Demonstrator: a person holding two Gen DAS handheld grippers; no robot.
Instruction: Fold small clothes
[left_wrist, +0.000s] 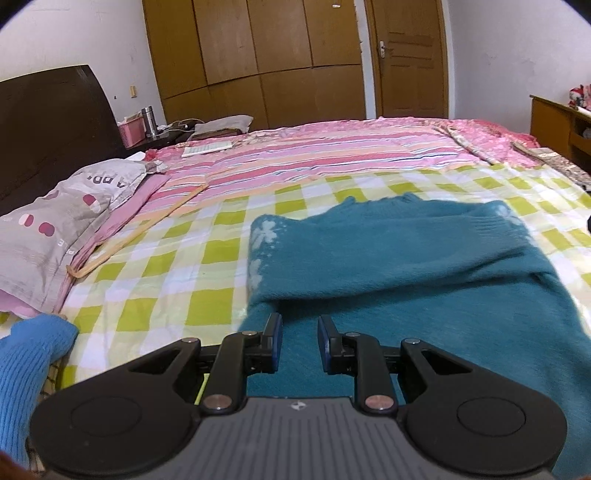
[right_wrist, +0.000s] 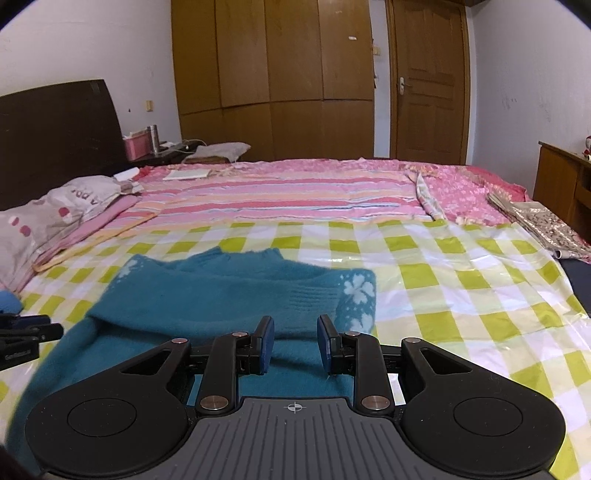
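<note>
The teal sweater (left_wrist: 424, 273) lies flat on the green-and-white checked cloth (left_wrist: 166, 273) that covers the near part of the bed. Both sleeves are folded across its chest, one over the other, and the white flower pattern shows at each folded shoulder. The collar points toward the far side of the bed. In the right wrist view the same sweater (right_wrist: 207, 295) sits left of centre, with bare checked cloth (right_wrist: 461, 295) to its right.

The left gripper (left_wrist: 300, 326) hangs above the lower body of the sweater. Its blue-padded fingers (left_wrist: 275, 343) stand a narrow gap apart, with nothing between them; only knit fabric shows below the gap. The right gripper (right_wrist: 295, 326) hangs above the sweater near the folded right sleeve, its jaws likewise narrowly parted and holding nothing. The left gripper's black frame shows at the left edge of the right wrist view.

A bright blue knitted garment (left_wrist: 26, 369) lies at the near left corner. Beyond the checked cloth is a pink striped sheet (left_wrist: 314, 155). A grey pillow (left_wrist: 62, 229) rests by the dark headboard (left_wrist: 48, 122). A wooden wardrobe (right_wrist: 273, 74) and a door (right_wrist: 428, 81) stand along the far wall.
</note>
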